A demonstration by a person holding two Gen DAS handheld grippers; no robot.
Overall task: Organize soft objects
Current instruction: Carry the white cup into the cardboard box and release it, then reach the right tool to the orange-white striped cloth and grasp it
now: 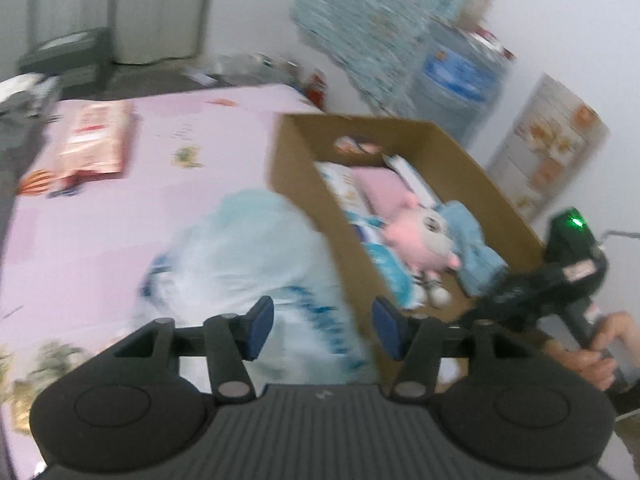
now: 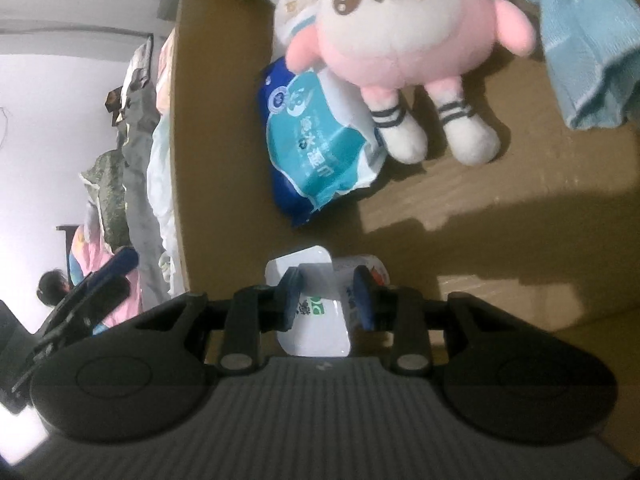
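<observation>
A cardboard box [image 1: 472, 168] stands on a pink bed sheet [image 1: 104, 224]. It holds a pink plush doll [image 1: 420, 236], a blue towel [image 1: 472, 248] and soft packs. My left gripper [image 1: 323, 330] is open just above a pale blue-white plastic pack [image 1: 248, 256] lying beside the box. My right gripper [image 2: 328, 298] is inside the box [image 2: 500, 216], shut on a white wipes pack [image 2: 312, 312]. In front of it lie a teal-blue wipes pack [image 2: 316, 152], the plush doll [image 2: 404, 36] and the blue towel [image 2: 588, 44].
A red-white snack bag [image 1: 92, 140] lies on the sheet at the far left. A water jug [image 1: 460, 76] and a hanging cloth [image 1: 372, 20] stand behind the box. Piled clothes [image 2: 136, 152] lie left of the box in the right wrist view.
</observation>
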